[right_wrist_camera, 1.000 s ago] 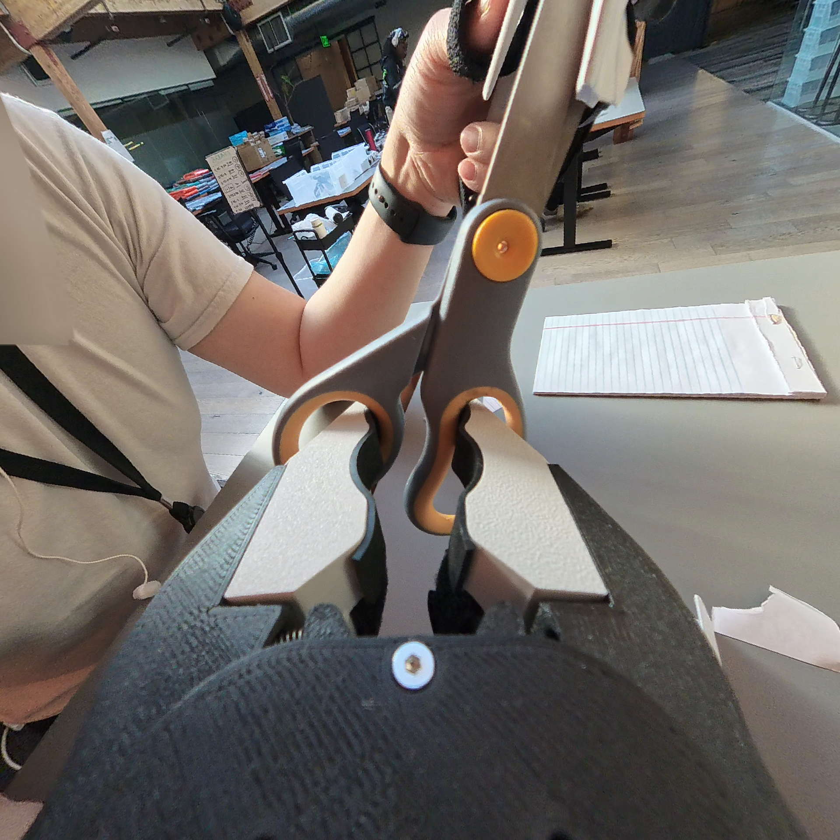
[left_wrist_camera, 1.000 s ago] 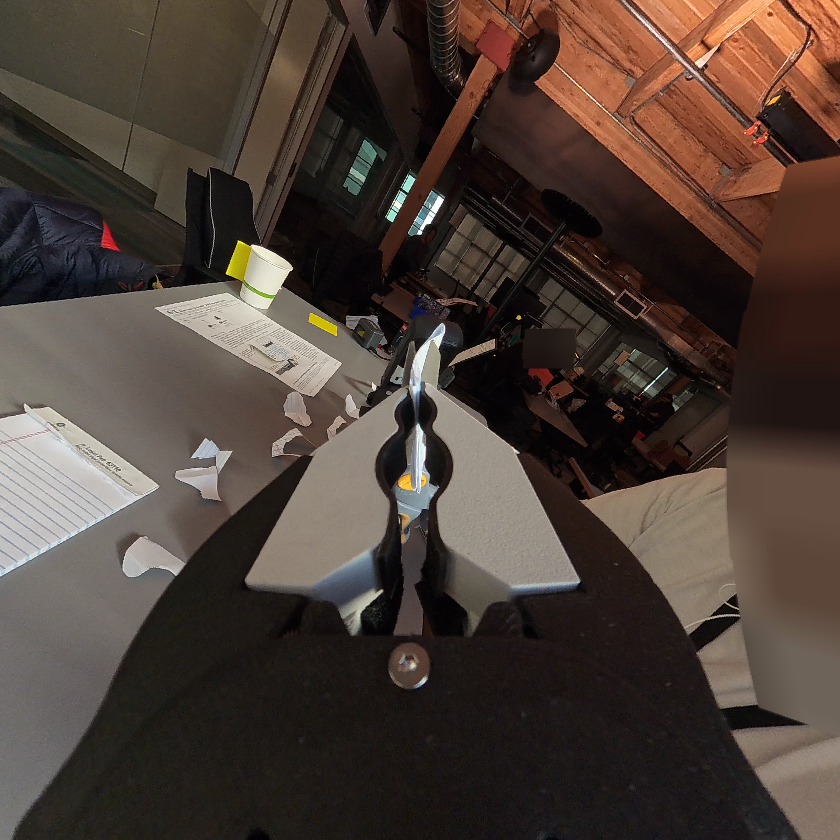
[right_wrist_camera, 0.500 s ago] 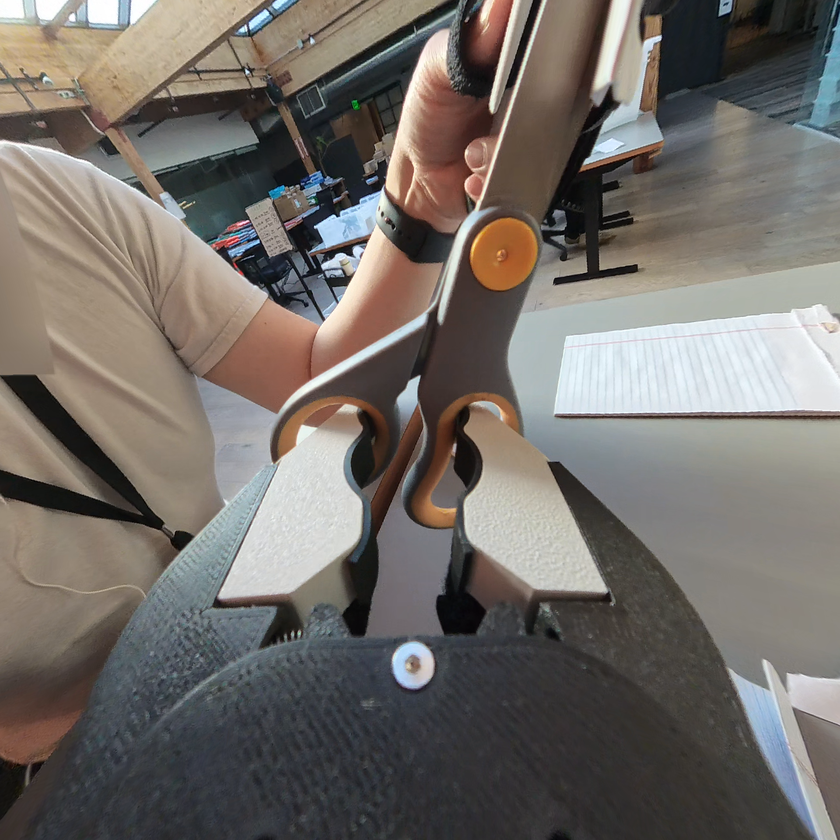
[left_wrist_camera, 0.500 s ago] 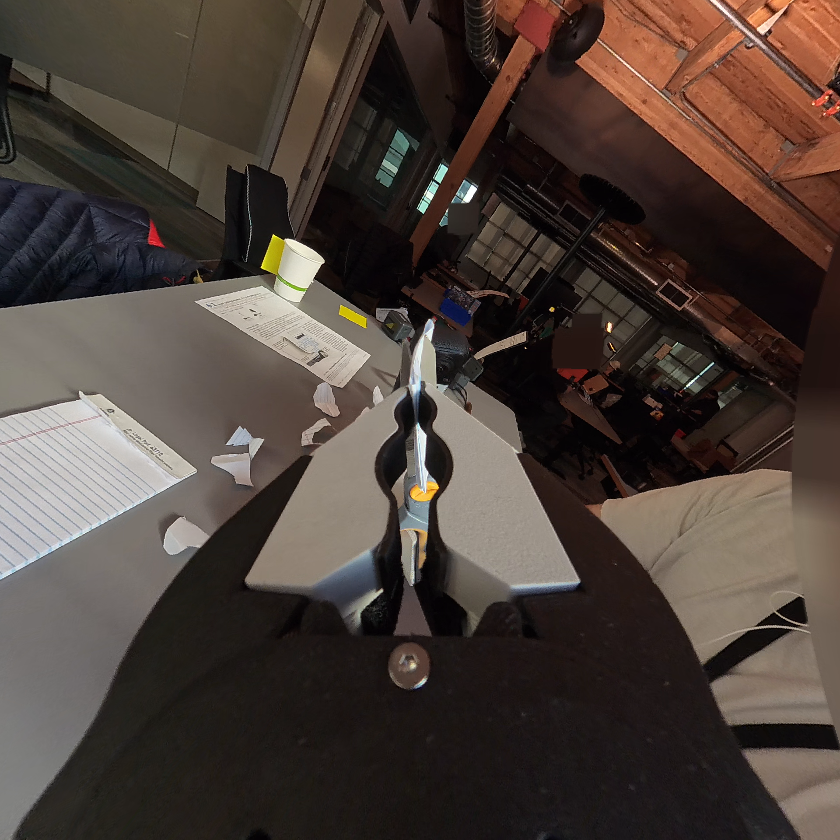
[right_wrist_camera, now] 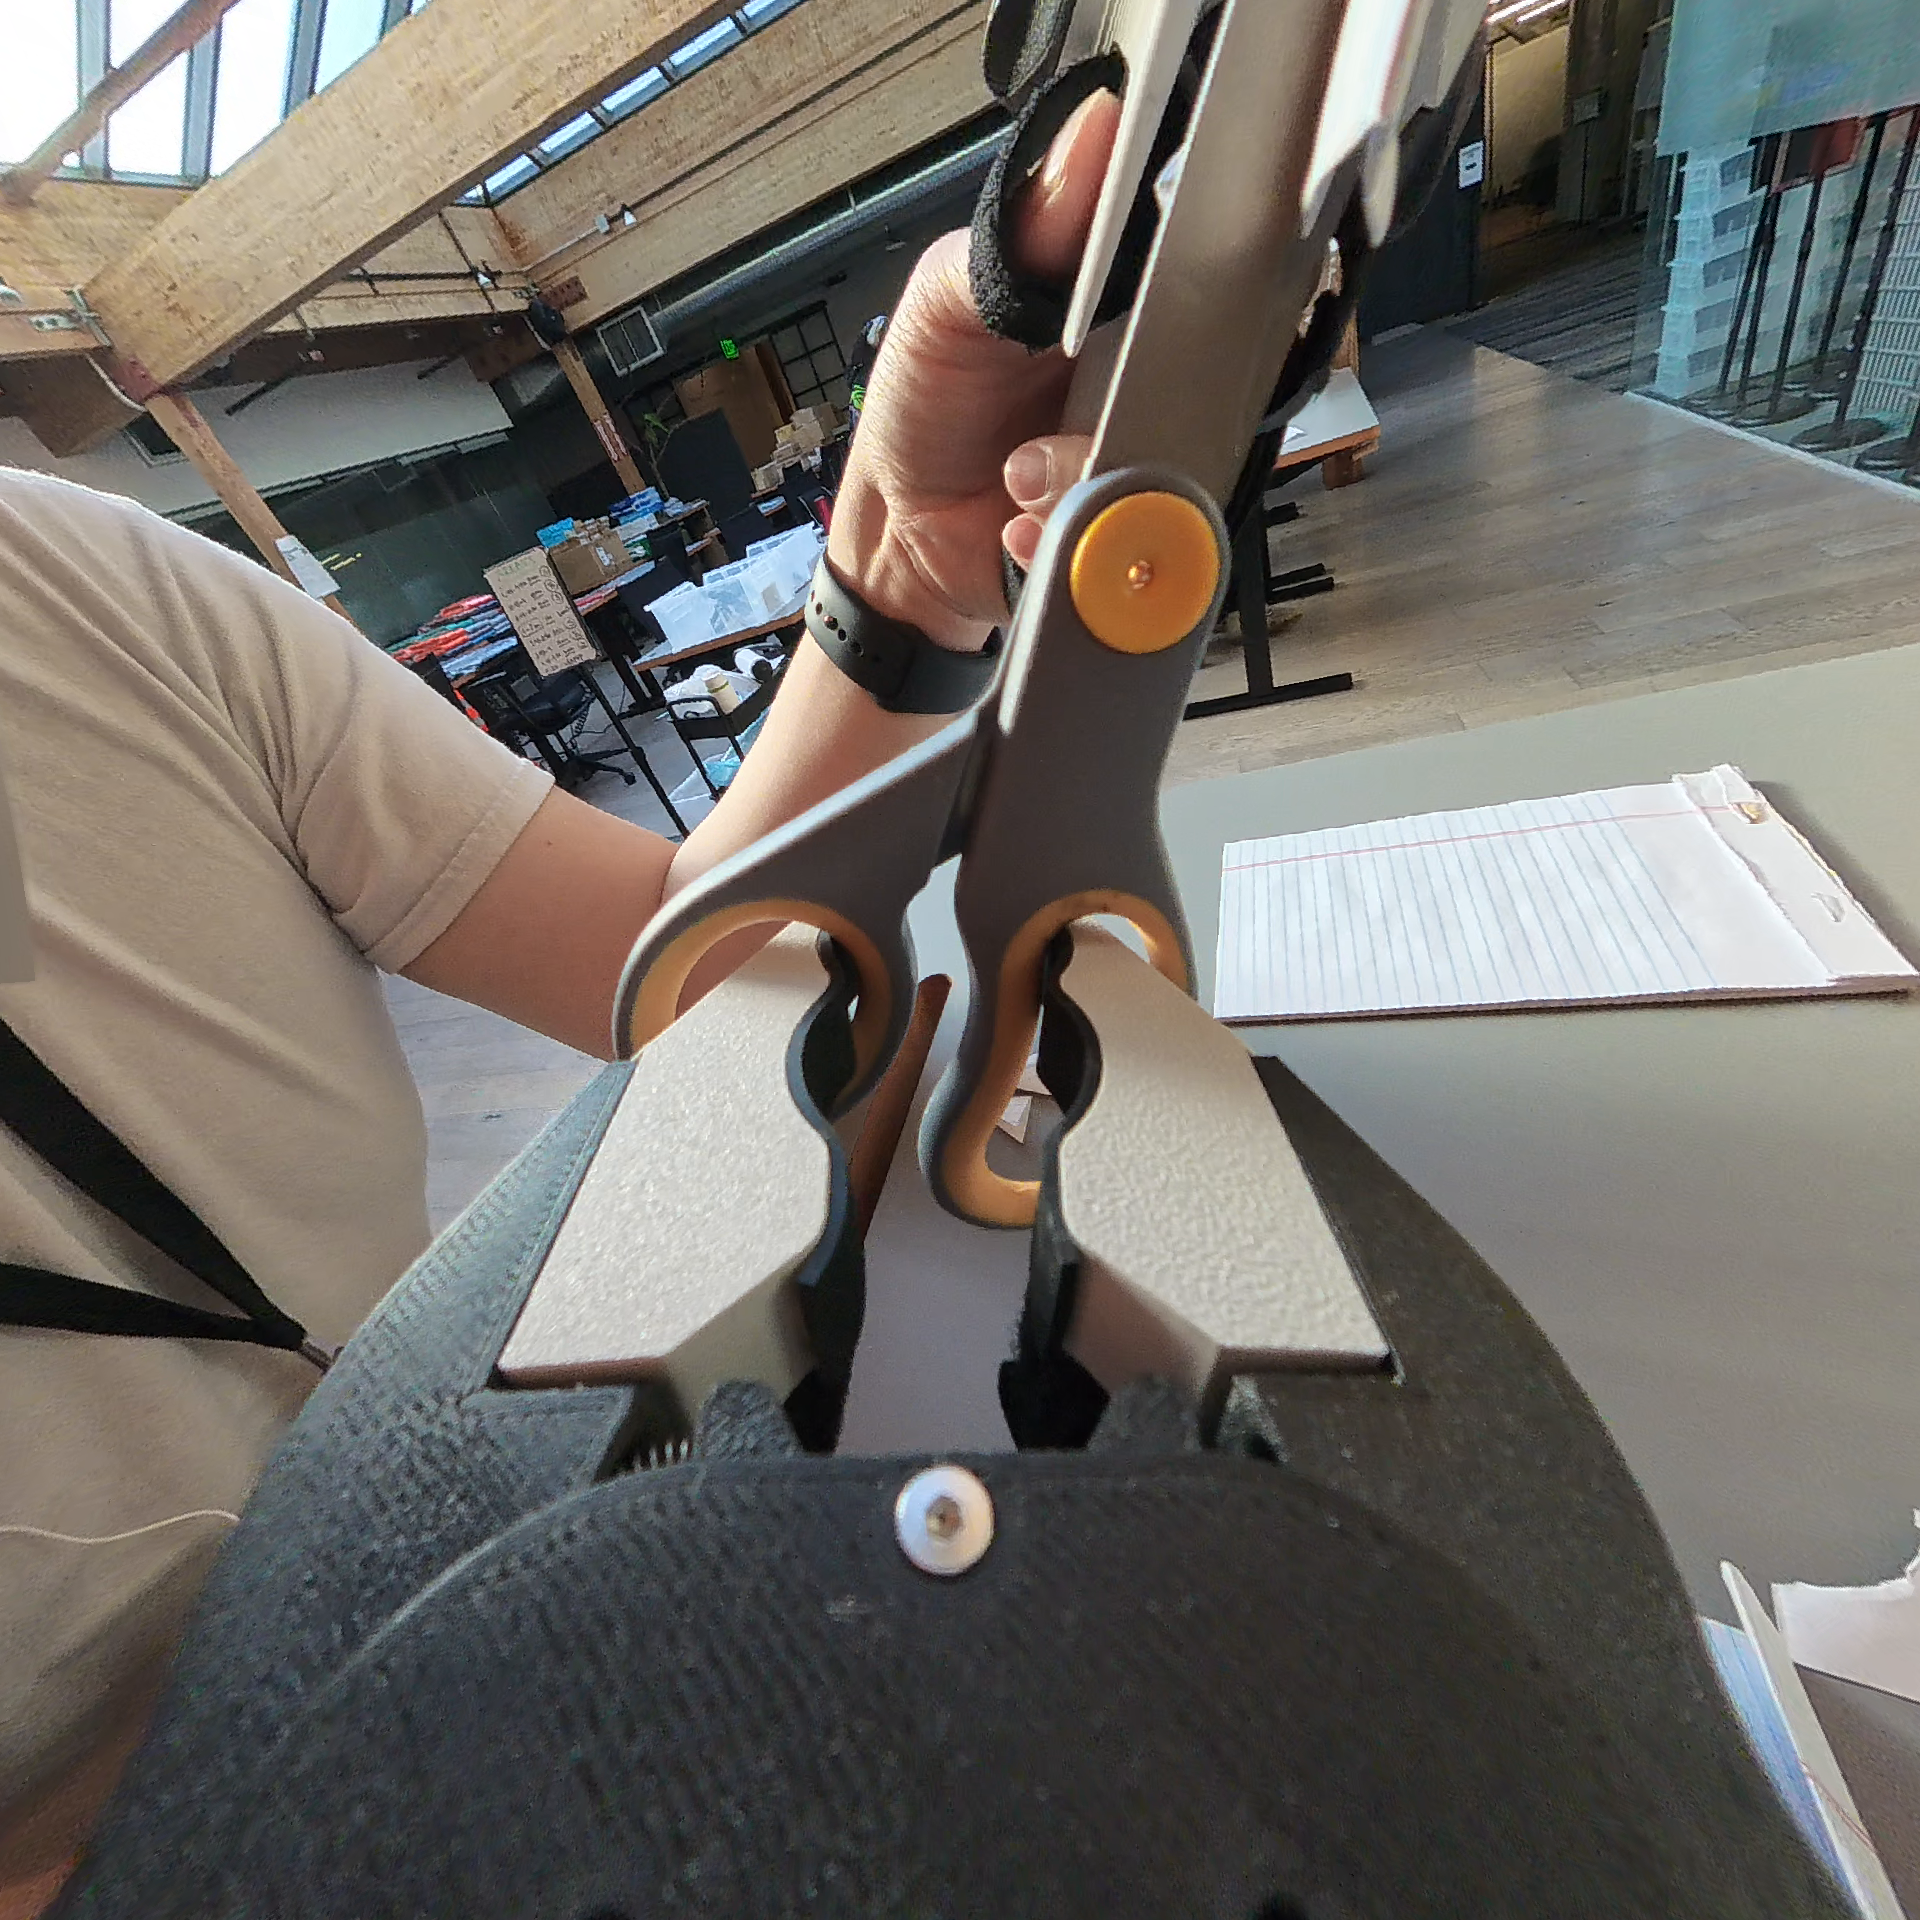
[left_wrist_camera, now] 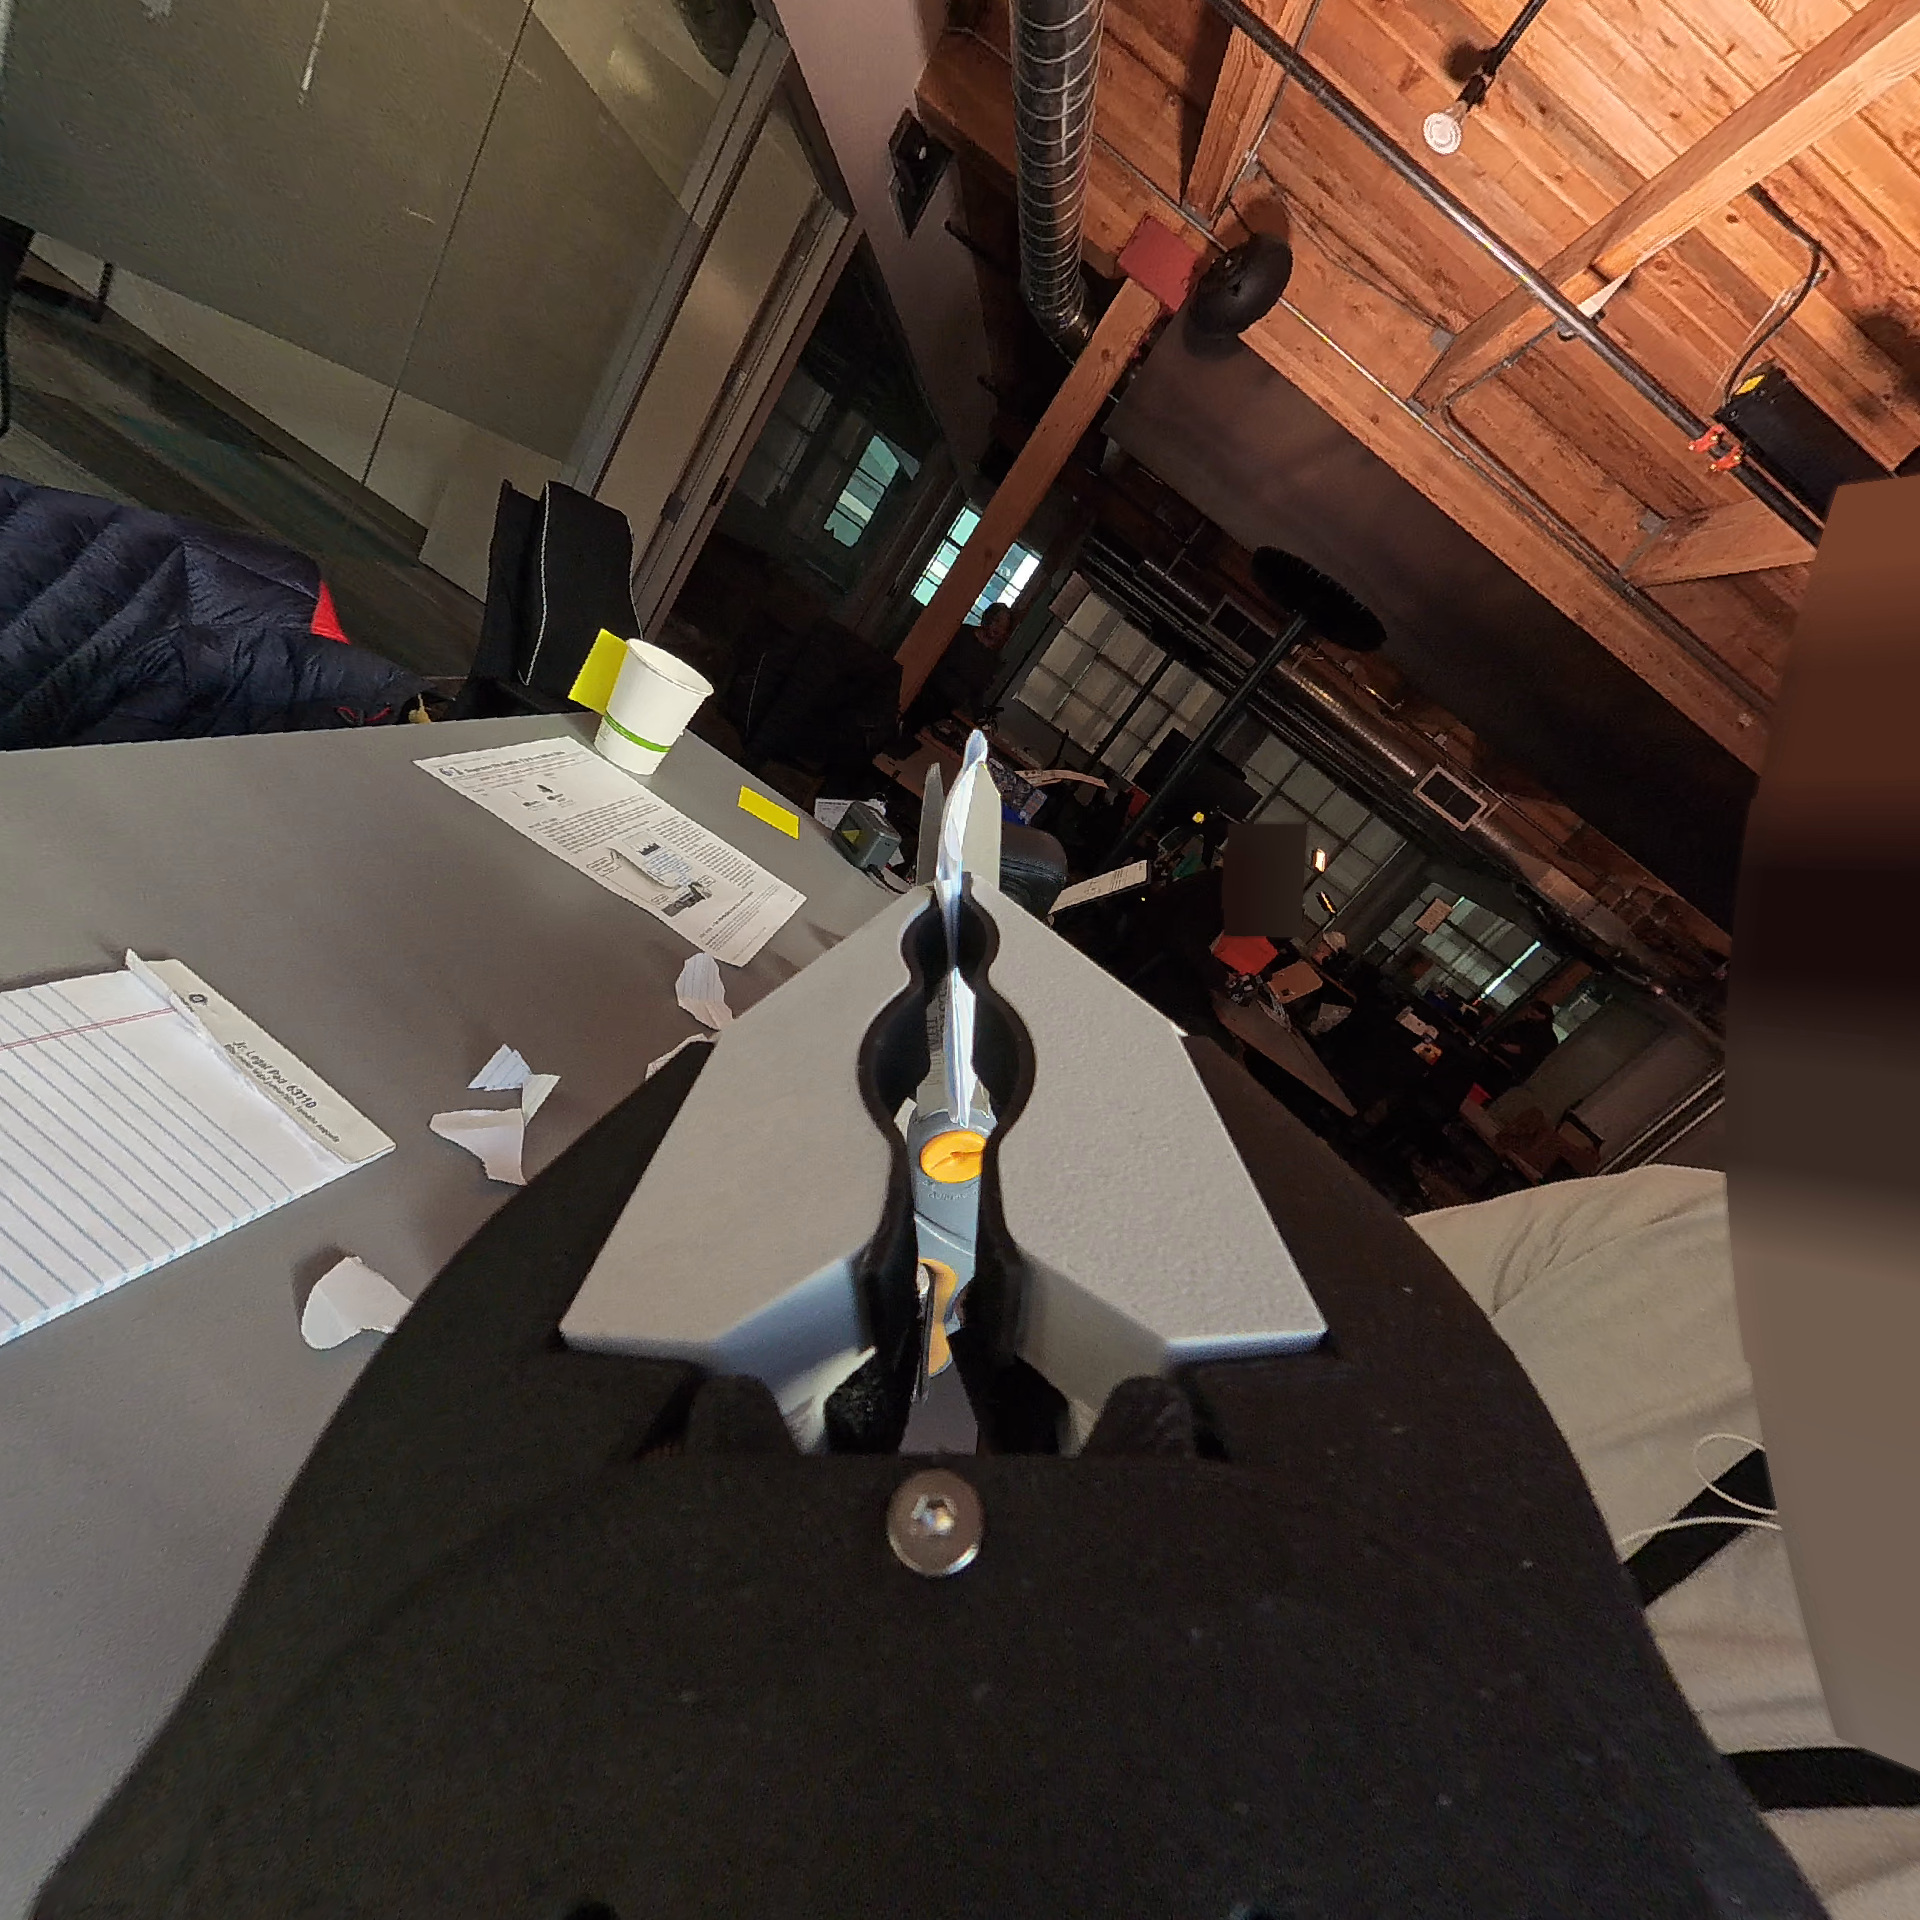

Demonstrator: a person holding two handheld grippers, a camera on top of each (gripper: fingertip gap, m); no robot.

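1. Grey-and-orange scissors [right_wrist_camera: 1091, 727] are being carried by the right gripper [right_wrist_camera: 945, 966]. Its jaws are being held apart, with one finger threaded into each handle loop.
2. Both loops are being kept seated in the finger notches, which is judged to be stopping the handles from sliding off the tips.
3. A scrap of white lined paper [left_wrist_camera: 961, 821] is being pinched edge-on by the left gripper [left_wrist_camera: 951, 914], whose jaws are being pressed together on it.
4. That paper is being held up above the table [left_wrist_camera: 312, 914], right against the steel blades. It is being kept in line with them, which is judged to be helping it stay flat and unbuckled.
5. The left gripper is being gripped by a person's hand [right_wrist_camera: 935, 416] close behind the blades.
6. The paper is looking thin, limp and slightly curled at its top.
7. A lined legal pad [left_wrist_camera: 125, 1132] and torn paper scraps [left_wrist_camera: 488, 1127] are being left lying on the table below.
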